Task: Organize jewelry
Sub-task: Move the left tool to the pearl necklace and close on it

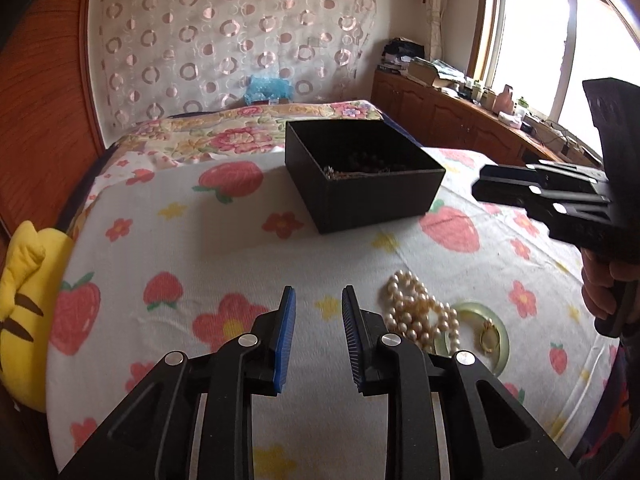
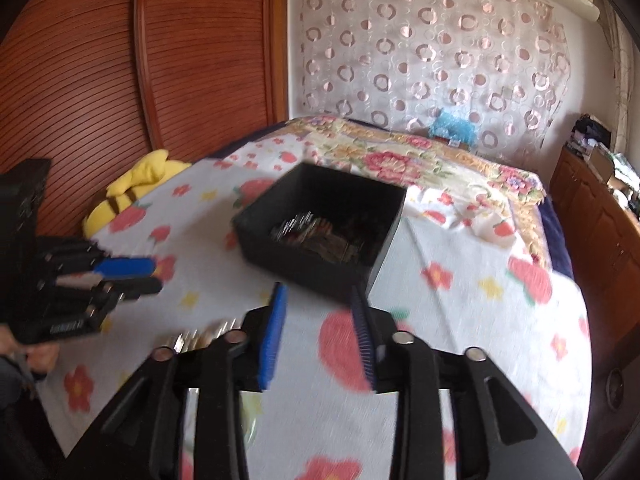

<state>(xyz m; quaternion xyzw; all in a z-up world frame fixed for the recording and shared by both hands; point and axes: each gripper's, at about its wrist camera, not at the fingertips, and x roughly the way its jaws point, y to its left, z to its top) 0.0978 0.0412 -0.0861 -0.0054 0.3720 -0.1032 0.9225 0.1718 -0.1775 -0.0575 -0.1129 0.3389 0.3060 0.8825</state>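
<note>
A black open box with dark jewelry inside stands on the strawberry-print sheet; it also shows in the right wrist view. A pearl necklace lies heaped on a pale green bangle with a small gold piece, just right of my left gripper, which is open and empty above the sheet. My right gripper is open and empty, hovering near the box's front corner; it also shows at the right edge of the left wrist view. The pearls are blurred there.
A yellow plush toy lies at the bed's left edge by the wooden headboard. A floral quilt lies behind the box. A wooden cabinet with clutter runs under the window on the right.
</note>
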